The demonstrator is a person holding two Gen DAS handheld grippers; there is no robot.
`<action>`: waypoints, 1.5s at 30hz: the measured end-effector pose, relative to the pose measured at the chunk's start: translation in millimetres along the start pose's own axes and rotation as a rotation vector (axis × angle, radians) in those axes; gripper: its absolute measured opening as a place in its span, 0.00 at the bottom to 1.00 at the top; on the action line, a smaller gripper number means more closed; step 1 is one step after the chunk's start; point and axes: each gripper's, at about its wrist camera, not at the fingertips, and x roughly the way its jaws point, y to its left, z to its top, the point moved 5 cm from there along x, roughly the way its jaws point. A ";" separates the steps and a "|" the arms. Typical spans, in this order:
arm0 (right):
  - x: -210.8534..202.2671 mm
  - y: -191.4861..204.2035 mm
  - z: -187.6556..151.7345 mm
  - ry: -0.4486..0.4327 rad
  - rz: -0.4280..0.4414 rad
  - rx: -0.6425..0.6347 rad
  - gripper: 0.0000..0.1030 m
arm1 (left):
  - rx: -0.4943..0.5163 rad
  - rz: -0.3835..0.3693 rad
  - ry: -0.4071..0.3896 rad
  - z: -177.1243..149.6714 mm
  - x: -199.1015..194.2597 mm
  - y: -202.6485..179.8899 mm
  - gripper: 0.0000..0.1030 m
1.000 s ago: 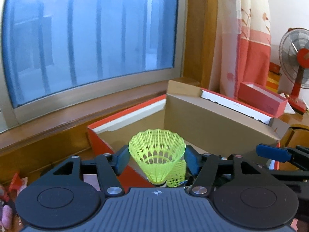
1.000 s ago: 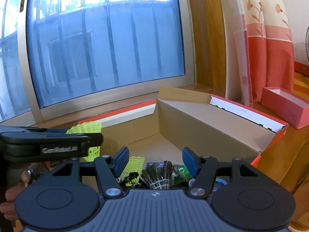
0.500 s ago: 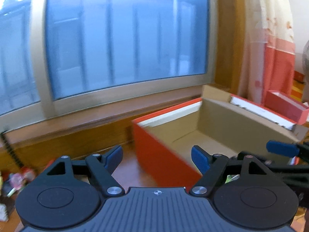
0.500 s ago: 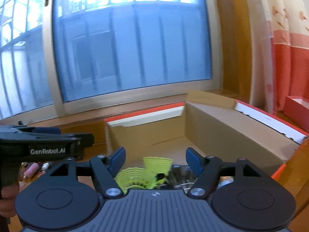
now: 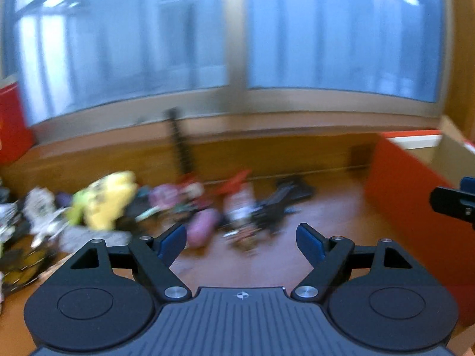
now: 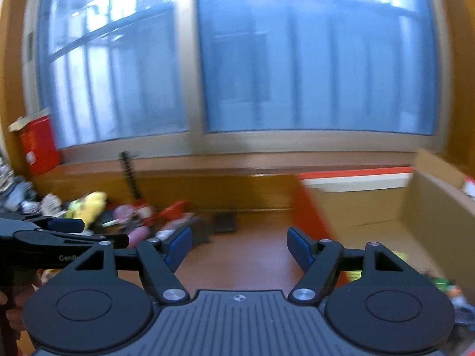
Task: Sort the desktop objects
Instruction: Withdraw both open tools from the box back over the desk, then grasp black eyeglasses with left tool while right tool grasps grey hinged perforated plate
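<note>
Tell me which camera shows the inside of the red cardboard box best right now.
The right wrist view: the red cardboard box shows its open top, brown inner walls, floor and some blurred yellow-green items at its near end. The left wrist view catches only the red outer wall and a sliver of the rim at the right edge.

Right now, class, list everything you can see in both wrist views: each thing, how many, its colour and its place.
box: one, red outside, brown inside, open, at the right on the desk.
pile of small objects: count unclear from blur; yellow, pink, white, black and red; at the left along the sill.
yellow soft item: one, in the pile.
black items: blurred, between pile and box.
red container: one, on the sill at far left.
window: blue panes, behind the desk.
desk: brown wood.
left gripper: black with blue pads, open, empty.
right gripper: same colours, open, empty.
</note>
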 end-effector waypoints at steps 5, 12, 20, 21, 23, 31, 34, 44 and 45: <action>33.2 60.5 -5.2 0.079 0.103 -0.021 0.71 | -0.034 0.111 0.028 -11.8 1.2 76.7 0.82; 73.2 156.4 -17.8 0.172 0.242 -0.138 0.71 | -0.108 0.200 0.065 -24.8 9.8 172.5 0.82; 135.0 262.0 -24.2 0.208 0.381 -0.389 0.69 | -0.174 0.241 0.101 -45.7 15.4 243.3 0.82; 144.2 273.5 -26.0 0.210 0.391 -0.428 0.68 | -0.177 0.240 0.102 -47.1 15.7 248.5 0.82; 160.4 288.4 -29.4 0.214 0.397 -0.495 0.67 | -0.182 0.241 0.100 -49.3 15.4 258.3 0.82; 204.0 318.8 -41.6 0.226 0.423 -0.717 0.66 | -0.169 0.242 0.111 -56.9 21.3 281.6 0.82; 211.5 323.3 -47.2 0.250 0.446 -0.750 0.64 | -0.129 0.235 0.118 -58.4 25.7 286.1 0.82; 205.9 307.9 -46.8 0.378 0.462 -0.585 0.47 | -0.004 0.200 0.188 -66.1 38.2 303.4 0.72; 203.7 305.7 -46.6 0.392 0.461 -0.566 0.47 | 0.001 0.192 0.203 -68.5 40.1 304.8 0.70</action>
